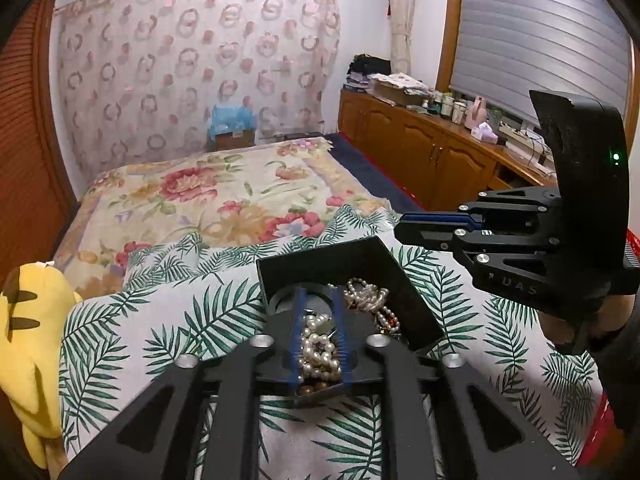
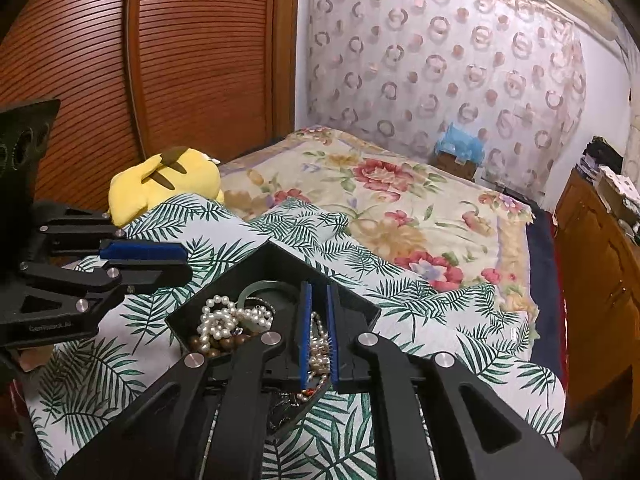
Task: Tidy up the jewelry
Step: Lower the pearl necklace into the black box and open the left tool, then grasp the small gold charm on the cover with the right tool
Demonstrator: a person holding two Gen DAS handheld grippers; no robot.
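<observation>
Black, square and open-topped, the tray (image 1: 404, 292) sits on the palm-leaf cloth (image 1: 168, 320) spread over the near end of the bed (image 1: 208, 188), one corner turned toward me. In it lies a heap of jewelry: a tangle of pearls (image 1: 362, 294), a green bangle (image 2: 262, 286) against the far wall, some brown beads (image 2: 216, 346) at the near left side. My left claw (image 1: 320, 336) reaches down and forward into the tray from the near side, its blue-padded fingers (image 1: 298, 332) parted with a clump of pearls between them; I cannot tell whether the pads touch it. In the right wrist view that same claw appears side-on at the left, held level just above the cloth beside the tray, and there its fingers look nearly together, so I go by the closer view. My right claw (image 2: 318, 332) also points down into the tray, its fingers a narrow gap apart with a pearl strand (image 2: 318, 354) showing in the gap; whether it grips the strand I cannot tell. From the left wrist it shows level at the right, beyond the tray's far corner. A yellow plush (image 2: 164, 184) lies at the cloth's left edge by the wooden wardrobe (image 2: 160, 60).
</observation>
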